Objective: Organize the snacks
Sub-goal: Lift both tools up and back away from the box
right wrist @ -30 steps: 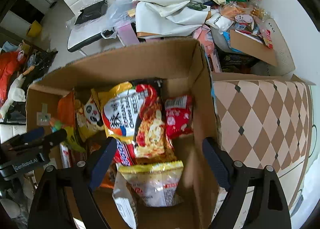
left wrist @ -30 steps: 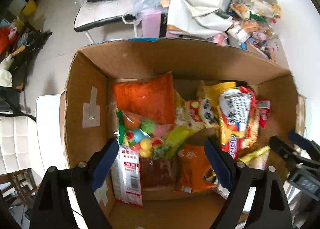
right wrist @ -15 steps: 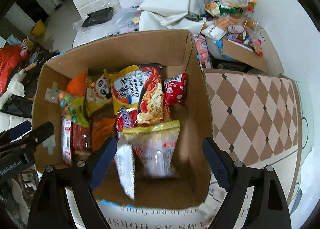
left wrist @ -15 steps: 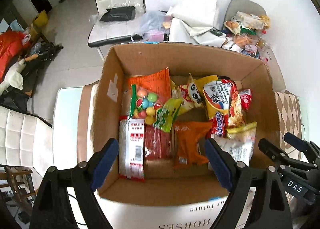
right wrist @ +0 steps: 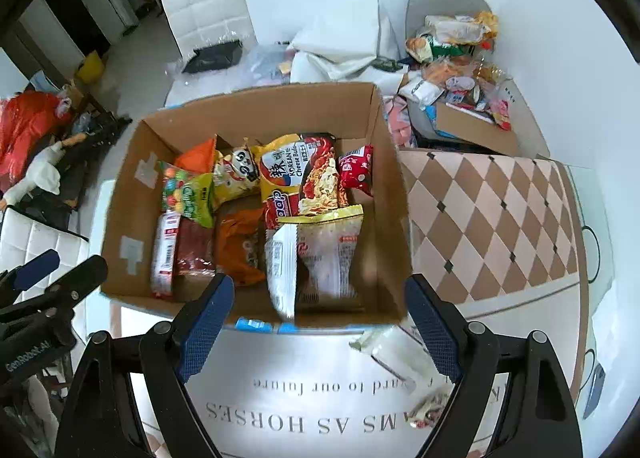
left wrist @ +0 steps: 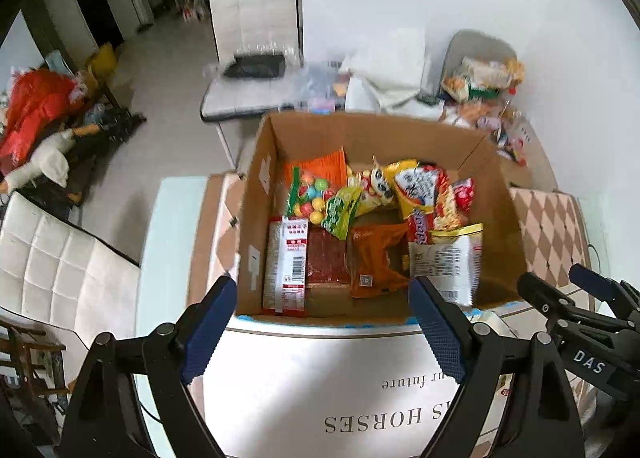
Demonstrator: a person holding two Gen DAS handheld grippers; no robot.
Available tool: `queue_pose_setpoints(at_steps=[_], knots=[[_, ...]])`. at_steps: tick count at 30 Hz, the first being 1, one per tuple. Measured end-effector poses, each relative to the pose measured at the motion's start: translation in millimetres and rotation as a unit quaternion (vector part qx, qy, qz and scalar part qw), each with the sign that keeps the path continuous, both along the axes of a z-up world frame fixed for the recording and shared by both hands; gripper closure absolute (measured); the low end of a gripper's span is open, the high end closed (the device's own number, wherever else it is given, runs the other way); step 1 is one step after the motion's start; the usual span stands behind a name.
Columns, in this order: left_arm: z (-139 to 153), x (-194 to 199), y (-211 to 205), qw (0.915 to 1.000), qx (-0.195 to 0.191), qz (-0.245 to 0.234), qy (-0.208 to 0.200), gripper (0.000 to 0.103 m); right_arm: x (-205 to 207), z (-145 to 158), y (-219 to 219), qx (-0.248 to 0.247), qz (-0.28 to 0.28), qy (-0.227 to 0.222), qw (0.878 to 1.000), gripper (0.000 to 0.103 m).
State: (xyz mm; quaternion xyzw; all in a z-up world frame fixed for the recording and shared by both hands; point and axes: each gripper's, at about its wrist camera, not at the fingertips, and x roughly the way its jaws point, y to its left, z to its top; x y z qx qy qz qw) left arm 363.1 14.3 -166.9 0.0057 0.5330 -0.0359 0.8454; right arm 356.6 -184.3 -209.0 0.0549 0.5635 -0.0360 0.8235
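Both claws (left wrist: 322, 328) (right wrist: 318, 324) pulled back above 1 snack box (right wrist: 256, 114); wide open, empty.

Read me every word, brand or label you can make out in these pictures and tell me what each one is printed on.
"KOREAN Cheese Bul...": yellow and red noodle packet in the cardboard box.
"...MS AS HORSES" and "...ard to our future": upside down on the white table mat.
"DAS": side of the right tool, left wrist view.
"GenRobot.AI": side of the left tool, right wrist view.
Other packets, including the barcode label: too small or blurred.
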Motion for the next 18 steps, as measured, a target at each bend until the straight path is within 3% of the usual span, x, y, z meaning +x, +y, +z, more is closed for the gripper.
queue_pose_setpoints(at_steps=[4,18], knots=[[23.8,-34.5,0.5,0.9994,0.005,-0.002,-0.034,0.015,-33.0,23.5,3.5,-0.011,0.003,-0.029,1.000,0.014],[81.5,-132.4,11.9,0.9954,-0.004,-0.001,-0.096,0.015,-154.4,109.4,14.9,-0.021,0.001,-0.118,0.993,0.014]])
